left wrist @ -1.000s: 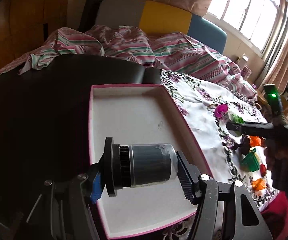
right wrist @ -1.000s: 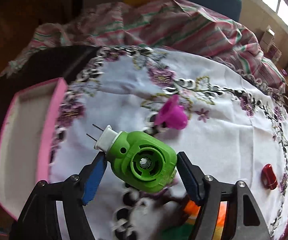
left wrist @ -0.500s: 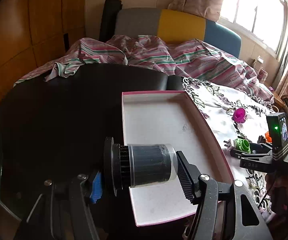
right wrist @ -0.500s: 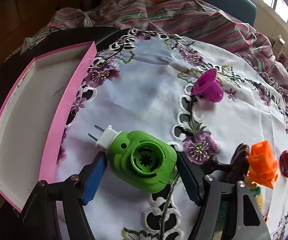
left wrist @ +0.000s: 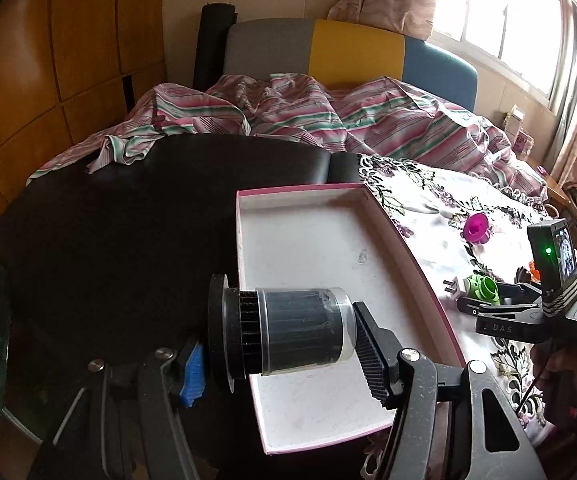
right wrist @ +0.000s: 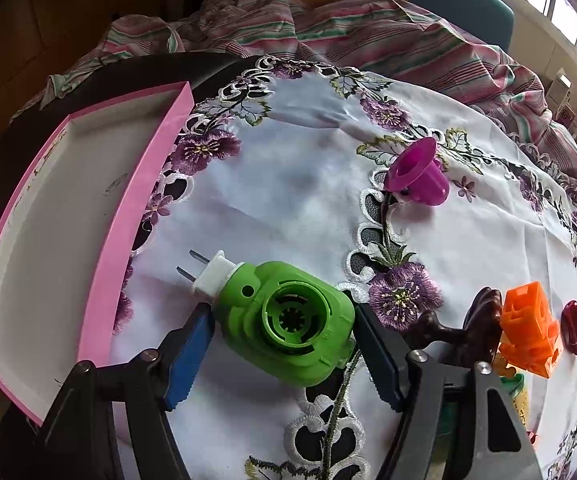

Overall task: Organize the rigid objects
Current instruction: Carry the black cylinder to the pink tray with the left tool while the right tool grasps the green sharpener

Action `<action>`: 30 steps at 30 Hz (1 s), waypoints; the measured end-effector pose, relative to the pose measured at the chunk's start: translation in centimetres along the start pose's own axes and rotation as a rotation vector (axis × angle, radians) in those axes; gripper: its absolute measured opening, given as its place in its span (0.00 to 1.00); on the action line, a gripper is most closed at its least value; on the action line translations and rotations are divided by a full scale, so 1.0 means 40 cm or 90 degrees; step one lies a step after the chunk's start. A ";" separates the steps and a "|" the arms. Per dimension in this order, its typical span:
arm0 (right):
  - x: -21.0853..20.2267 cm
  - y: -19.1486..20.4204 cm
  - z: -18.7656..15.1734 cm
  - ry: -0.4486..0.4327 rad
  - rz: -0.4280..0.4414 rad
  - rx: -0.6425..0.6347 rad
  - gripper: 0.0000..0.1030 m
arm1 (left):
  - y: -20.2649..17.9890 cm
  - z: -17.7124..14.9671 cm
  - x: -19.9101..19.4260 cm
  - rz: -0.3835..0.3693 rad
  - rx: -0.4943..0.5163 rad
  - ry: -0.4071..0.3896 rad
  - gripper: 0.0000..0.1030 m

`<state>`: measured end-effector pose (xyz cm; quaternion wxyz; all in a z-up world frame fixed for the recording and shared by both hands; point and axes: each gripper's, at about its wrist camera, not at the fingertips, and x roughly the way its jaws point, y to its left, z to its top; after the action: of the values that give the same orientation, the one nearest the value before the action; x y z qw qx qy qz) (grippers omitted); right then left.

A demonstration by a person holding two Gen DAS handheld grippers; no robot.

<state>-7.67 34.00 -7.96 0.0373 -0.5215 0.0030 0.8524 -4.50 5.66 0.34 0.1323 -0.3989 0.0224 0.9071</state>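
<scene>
Altogether two claws (left wrist: 280, 352) (right wrist: 280, 344), each pinching one thing: black canister (left wrist: 284, 332), green plug (right wrist: 288, 320).

A striped blanket (left wrist: 368, 120) lies rumpled behind the embroidered tablecloth (right wrist: 288, 184).

One pink tray (right wrist: 128, 216), one green plug device (right wrist: 288, 324), one purple cup (right wrist: 418, 178), one orange block (right wrist: 528, 328).

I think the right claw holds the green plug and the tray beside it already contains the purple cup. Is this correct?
Not quite. The right claw does hold the green plug, but the purple cup lies on the tablecloth, outside the tray. The right wrist view shows this.
</scene>
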 end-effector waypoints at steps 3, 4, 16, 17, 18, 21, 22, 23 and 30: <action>0.001 -0.005 0.001 0.003 0.005 0.001 0.70 | 0.003 0.009 0.035 -0.021 -0.006 0.017 0.62; 0.001 -0.008 0.002 0.003 0.007 0.002 0.70 | 0.006 0.012 0.051 -0.032 -0.013 0.029 0.62; 0.001 -0.009 0.004 0.006 0.005 -0.002 0.70 | 0.046 0.135 0.223 -0.058 -0.031 0.046 0.62; 0.001 -0.008 0.004 0.006 0.004 -0.002 0.70 | 0.050 0.144 0.236 -0.059 -0.034 0.046 0.62; 0.001 -0.007 0.004 0.005 0.003 -0.004 0.70 | 0.052 0.158 0.254 -0.056 -0.034 0.045 0.62; 0.001 -0.007 0.005 0.006 0.002 -0.006 0.70 | 0.050 0.193 0.304 -0.051 -0.025 0.046 0.62; 0.001 -0.007 0.005 0.006 0.002 -0.006 0.70 | 0.048 0.202 0.320 -0.048 -0.022 0.048 0.62; 0.001 -0.007 0.005 0.006 0.002 -0.006 0.70 | 0.046 0.211 0.340 -0.042 -0.019 0.049 0.62; 0.001 -0.006 0.005 0.005 -0.002 -0.011 0.70 | 0.047 0.236 0.436 0.004 0.006 0.059 0.68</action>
<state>-7.86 34.26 -7.91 0.0338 -0.5250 -0.0051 0.8504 -23.01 9.11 -6.08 0.1302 -0.4395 0.0342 0.8881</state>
